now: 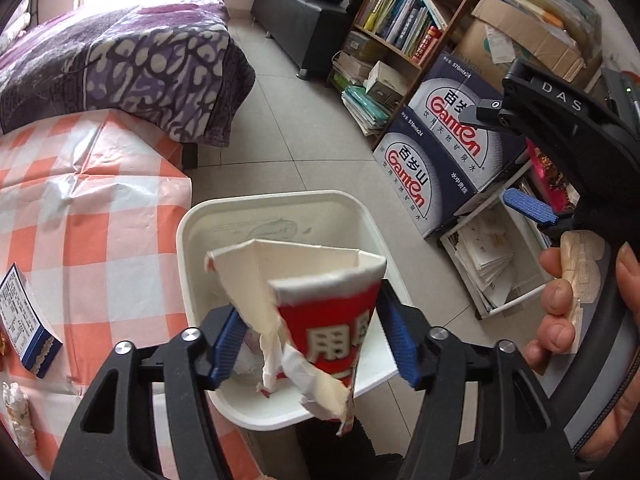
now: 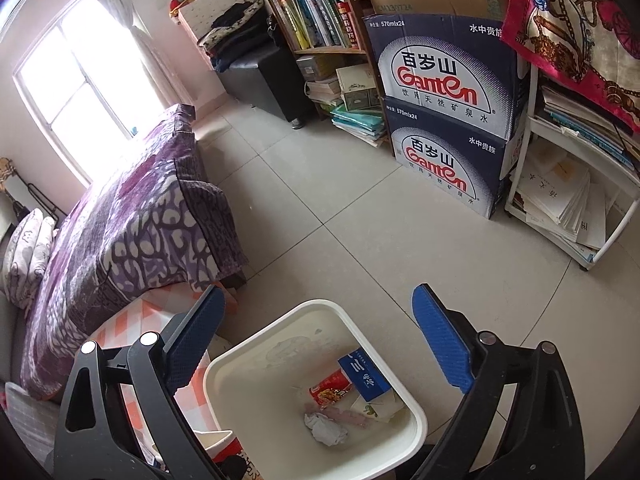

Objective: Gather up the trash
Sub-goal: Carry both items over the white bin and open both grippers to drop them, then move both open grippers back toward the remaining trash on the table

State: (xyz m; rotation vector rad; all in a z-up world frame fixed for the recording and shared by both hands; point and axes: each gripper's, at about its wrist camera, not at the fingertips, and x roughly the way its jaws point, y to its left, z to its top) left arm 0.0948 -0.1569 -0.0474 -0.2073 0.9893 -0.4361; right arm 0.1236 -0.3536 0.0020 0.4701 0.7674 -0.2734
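A torn red and white paper cup point(image 1: 332, 320) hangs between the blue pads of my left gripper point(image 1: 311, 300), right over the white bin point(image 1: 280, 200). Gaps show along both pads point(image 1: 400, 340), so the cup sits loose and the jaws are open. My right gripper point(image 2: 316, 320) stands wide open above the same bin point(image 2: 224, 364) with nothing between its fingers. In the left wrist view it appears at the right point(image 1: 504, 160), held by a hand point(image 1: 560, 300). Inside the bin lie a blue box point(image 2: 364, 376), a red wrapper point(image 2: 330, 392) and crumpled white paper point(image 2: 326, 428).
The bin stands on tiled floor point(image 2: 340, 220) beside a table with an orange check cloth point(image 1: 80, 220), which bears a blue box point(image 1: 28, 320). A bed with a purple blanket point(image 2: 120, 220) is at the left. Stacked water cartons point(image 2: 440, 120), a bookshelf point(image 2: 316, 20) and a white cart of papers point(image 2: 568, 200) line the right.
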